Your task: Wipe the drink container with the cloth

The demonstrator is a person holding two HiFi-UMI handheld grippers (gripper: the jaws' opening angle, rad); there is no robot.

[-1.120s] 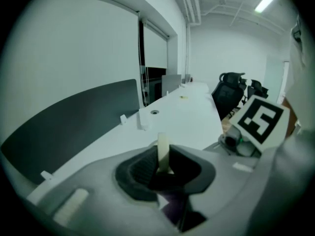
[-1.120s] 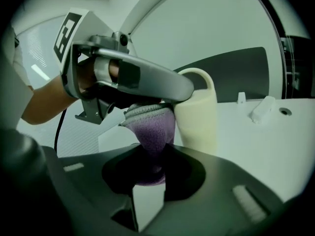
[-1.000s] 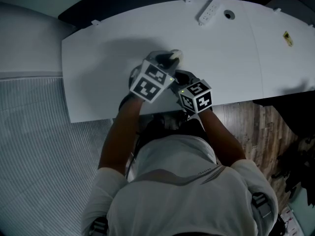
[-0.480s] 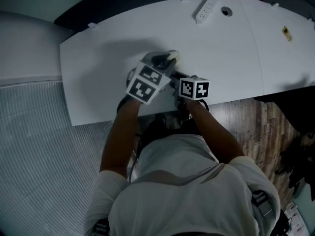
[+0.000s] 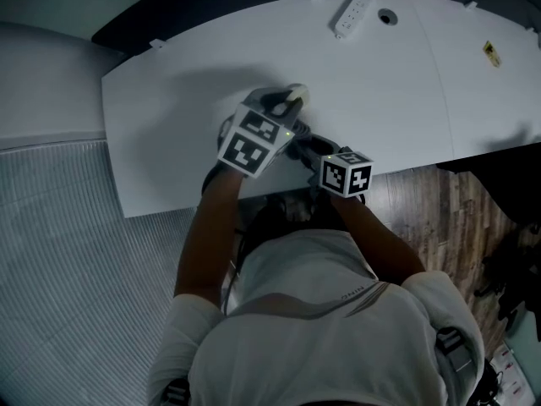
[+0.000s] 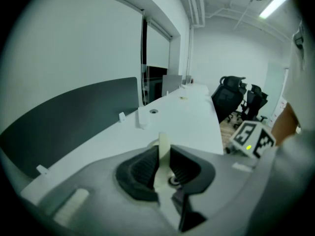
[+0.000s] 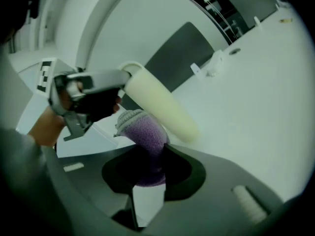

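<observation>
Right gripper view: the right gripper (image 7: 147,167) clenches a bunched purple cloth (image 7: 143,134), its top right against the underside of a cream drink container (image 7: 160,107). The left gripper (image 6: 162,162) grasps that container by a thin edge, holding it tilted above the white desk (image 7: 256,97), near its front edge.

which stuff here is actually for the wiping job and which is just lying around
In use: cream drink container, held in the left gripper; purple cloth, held in the right gripper.
Lying about: power strip on the desk; office chairs behind.
</observation>
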